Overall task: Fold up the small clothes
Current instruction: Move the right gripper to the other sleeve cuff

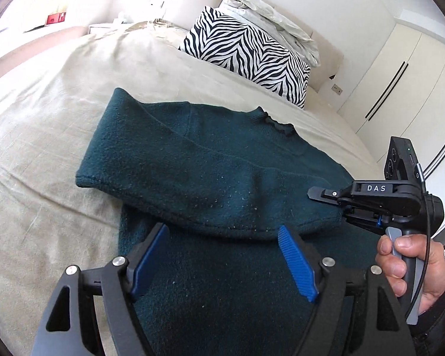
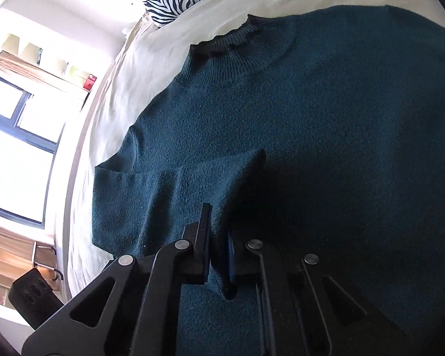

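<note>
Where it lies: spread on a cream-coloured bed cover, the dark green knitted sweater lies flat, ribbed collar at the far side, one sleeve folded across the body.
Left gripper: jaws spread wide above the near part of the sweater, blue ribbed pads clear of the knit, nothing between them.
Right gripper: jaws closed, pinching a raised ridge of sweater fabric; the pinch itself sits in deep shadow.
Right hand: seen from the left wrist view at the right edge, wrapped round the black handle, partly cut off.
Far side: a zebra-striped pillow leans at the head of the bed, pale crumpled bedding behind it.
Hard to make out: the sweater's right side and hem run out of both views.
</note>
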`<state>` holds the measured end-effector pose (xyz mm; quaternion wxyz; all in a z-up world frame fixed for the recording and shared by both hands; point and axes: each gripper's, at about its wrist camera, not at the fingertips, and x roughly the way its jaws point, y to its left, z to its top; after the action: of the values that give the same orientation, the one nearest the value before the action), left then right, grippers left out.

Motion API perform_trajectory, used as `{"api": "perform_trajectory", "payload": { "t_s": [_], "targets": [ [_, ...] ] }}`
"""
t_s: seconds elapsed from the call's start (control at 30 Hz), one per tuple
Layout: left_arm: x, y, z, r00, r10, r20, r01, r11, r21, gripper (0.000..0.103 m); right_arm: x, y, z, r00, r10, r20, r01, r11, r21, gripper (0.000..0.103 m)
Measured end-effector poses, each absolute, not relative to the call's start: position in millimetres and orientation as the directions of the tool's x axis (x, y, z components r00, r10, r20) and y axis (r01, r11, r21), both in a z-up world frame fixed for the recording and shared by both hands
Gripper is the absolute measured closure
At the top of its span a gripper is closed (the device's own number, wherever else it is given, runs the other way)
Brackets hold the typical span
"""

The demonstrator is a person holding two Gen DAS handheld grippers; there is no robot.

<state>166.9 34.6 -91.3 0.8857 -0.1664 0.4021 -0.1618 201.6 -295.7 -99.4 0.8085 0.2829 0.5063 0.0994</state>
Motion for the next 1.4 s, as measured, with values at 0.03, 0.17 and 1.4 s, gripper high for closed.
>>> {"api": "perform_trajectory", "payload": {
  "t_s": [0.03,0.17,1.4],
  "targets": [
    [167.3,41.7,-87.8,0.632,-0.422,-0.650,0.139,0.887,-0.441,0.028,204.1,-299.3,-91.2,0.485,0.437,-0.757,0.115,0.827,0.551,0.096],
    [170.4,73.9,-75.7,0.667,-0.412,-0.622,0.088,0.871,-0.483,0.038,212.0,-331.8,-62.4,0.554,0.356,-0.753,0.130,0.856,0.501,0.096],
    [326.5,27.5,-114.5,0.546,-0.311,-0.778,0.156,0.950,-0.271,0.065,195.7,-402.9,-75.5,0.663,0.314,-0.680,0.192,0.806,0.560,0.046]
  ]
}}
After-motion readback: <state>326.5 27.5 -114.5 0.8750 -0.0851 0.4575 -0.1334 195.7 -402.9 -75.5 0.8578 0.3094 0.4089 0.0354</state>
